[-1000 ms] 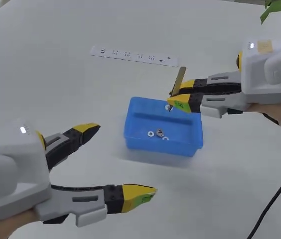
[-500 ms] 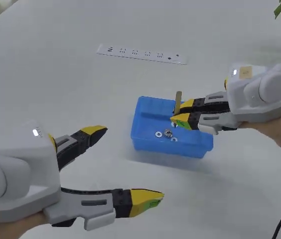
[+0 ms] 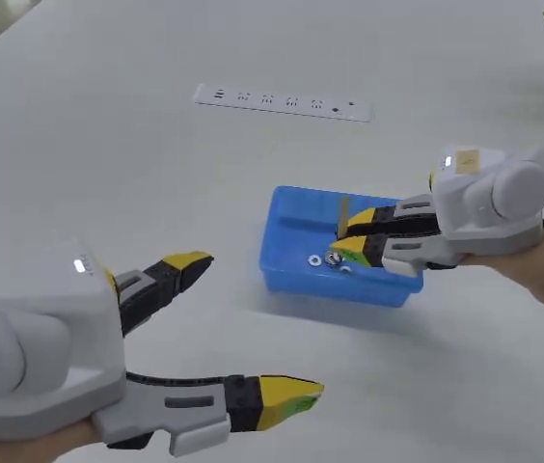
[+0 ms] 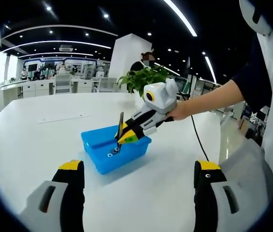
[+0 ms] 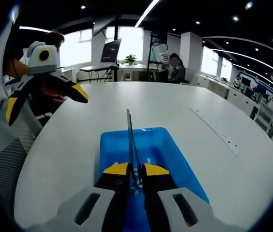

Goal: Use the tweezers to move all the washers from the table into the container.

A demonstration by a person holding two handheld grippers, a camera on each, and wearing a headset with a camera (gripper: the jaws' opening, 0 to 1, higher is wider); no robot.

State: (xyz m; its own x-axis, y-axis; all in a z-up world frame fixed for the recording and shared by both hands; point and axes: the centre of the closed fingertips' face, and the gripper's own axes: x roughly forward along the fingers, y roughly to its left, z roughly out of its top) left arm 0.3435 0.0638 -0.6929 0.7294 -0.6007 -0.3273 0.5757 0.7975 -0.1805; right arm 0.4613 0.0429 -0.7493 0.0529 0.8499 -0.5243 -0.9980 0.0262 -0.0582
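Washers (image 3: 326, 260) lie inside the blue container (image 3: 291, 280) in the middle of the white tabletop (image 3: 108, 145) in the head view. The right gripper (image 3: 349, 246) reaches over the container from the right. Its fingers are clenched on the tweezers (image 3: 342, 214), whose lower end dips down among the washers. I cannot tell whether a washer is pinched. The left gripper (image 3: 251, 326) hovers near and to the left, well apart from the container, with its fingers spread wide and holding nothing. A white power strip (image 3: 282, 102) lies at the far side.

From the left gripper view, the tweezers (image 4: 121, 123) stand almost upright over the container (image 4: 102, 157), with a green plant (image 4: 144, 79) beyond.

From the right gripper view, the closed fingers grip the thin tweezers (image 5: 128, 130) directly above the blue container (image 5: 163, 145).
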